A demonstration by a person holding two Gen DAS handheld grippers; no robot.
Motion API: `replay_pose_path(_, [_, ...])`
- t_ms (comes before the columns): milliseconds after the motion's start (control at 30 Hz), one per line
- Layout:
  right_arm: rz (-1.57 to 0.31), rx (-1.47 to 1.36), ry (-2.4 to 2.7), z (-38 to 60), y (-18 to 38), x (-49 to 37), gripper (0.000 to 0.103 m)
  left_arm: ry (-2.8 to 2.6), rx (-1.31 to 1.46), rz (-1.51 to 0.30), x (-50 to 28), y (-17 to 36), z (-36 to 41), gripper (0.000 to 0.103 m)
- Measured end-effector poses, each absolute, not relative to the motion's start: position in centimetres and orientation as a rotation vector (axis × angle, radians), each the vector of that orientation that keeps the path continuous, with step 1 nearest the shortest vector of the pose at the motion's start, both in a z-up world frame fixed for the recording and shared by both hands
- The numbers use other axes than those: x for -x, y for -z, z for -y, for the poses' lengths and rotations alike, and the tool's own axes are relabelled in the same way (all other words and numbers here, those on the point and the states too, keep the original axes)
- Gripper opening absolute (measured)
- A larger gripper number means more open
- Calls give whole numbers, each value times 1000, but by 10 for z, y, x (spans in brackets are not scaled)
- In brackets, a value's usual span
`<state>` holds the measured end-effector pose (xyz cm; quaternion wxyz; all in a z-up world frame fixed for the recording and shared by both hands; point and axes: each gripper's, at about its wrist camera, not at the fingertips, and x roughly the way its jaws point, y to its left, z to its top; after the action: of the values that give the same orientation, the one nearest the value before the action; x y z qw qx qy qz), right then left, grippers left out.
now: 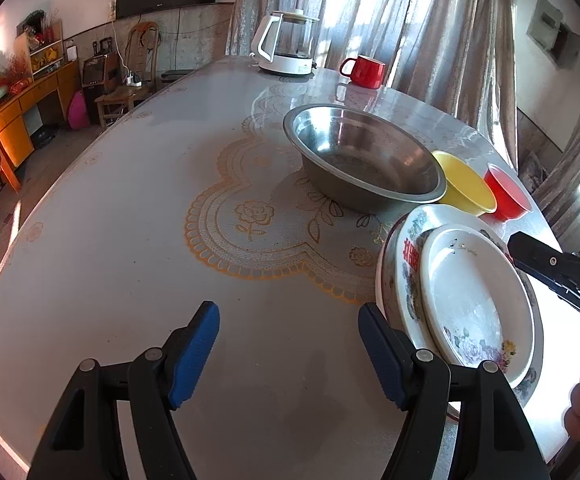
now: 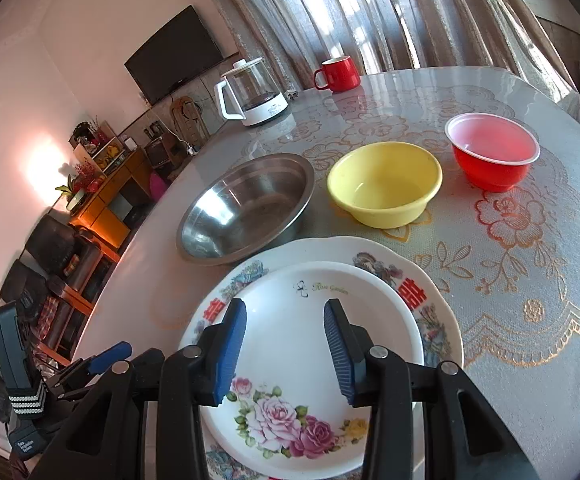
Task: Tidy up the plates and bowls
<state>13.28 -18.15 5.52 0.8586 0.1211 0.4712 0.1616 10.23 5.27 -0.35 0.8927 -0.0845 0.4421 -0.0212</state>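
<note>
A small white rose plate (image 2: 309, 320) lies stacked on a larger flowered plate (image 2: 433, 300) at the table's near edge; both show in the left wrist view, small plate (image 1: 473, 300) on large plate (image 1: 405, 256). Behind them stand a steel bowl (image 2: 246, 208) (image 1: 361, 156), a yellow bowl (image 2: 385, 184) (image 1: 465, 184) and a red bowl (image 2: 489, 156) (image 1: 505, 192). My right gripper (image 2: 286, 348) is open, hovering over the small plate. My left gripper (image 1: 290, 348) is open and empty over bare table, just left of the plates.
A white glass kettle (image 1: 286, 44) and a red mug (image 1: 363, 71) stand at the far side of the table (image 1: 130, 240). Curtains hang behind. Chairs and an orange cabinet (image 1: 22, 112) stand to the left of the table.
</note>
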Motion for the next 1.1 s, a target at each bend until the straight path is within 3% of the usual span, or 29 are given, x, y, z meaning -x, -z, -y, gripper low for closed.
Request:
replay_pose_path(967, [-1027, -366, -341, 170, -43, -185, 41, 59, 352, -910, -151, -4, -96, 74])
replay_pose_path(1100, [-1036, -368, -316, 166, -40, -201, 41, 65, 422, -894, -164, -7, -104, 84])
